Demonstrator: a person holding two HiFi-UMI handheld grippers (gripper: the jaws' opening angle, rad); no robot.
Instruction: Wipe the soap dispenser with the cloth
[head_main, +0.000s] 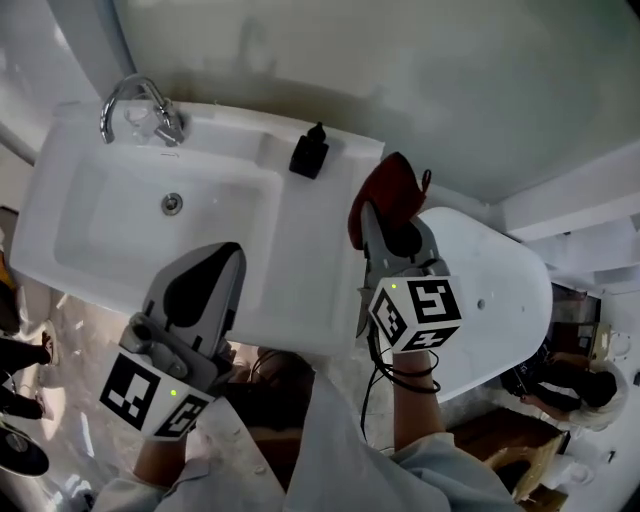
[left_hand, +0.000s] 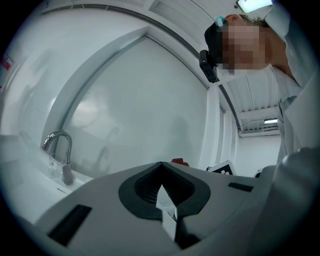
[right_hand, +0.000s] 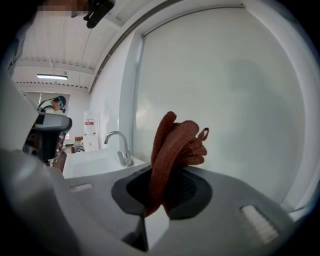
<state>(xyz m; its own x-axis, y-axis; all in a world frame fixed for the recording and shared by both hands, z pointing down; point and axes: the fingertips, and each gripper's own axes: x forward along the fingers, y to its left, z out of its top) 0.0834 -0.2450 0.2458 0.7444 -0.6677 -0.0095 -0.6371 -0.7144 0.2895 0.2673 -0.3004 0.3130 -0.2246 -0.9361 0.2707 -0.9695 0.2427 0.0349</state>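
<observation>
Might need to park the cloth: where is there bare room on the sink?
The flat ledge right of the basin, in front of the soap dispenser, is bare. The basin holds only its drain. Crowded: the back corner round the dispenser, with the right gripper holding the cloth beside it.

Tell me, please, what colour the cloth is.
The cloth is rust red, clearest in the right gripper view.

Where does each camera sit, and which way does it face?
Head view: on the person's head, facing down at sink, soap dispenser, left gripper, right gripper, sleeves.
Left gripper view: on the left gripper, along shut empty jaws toward the wall; torso at right.
Right gripper view: on the right gripper, along jaws clamping the cloth.
Shared: the tap.
</observation>
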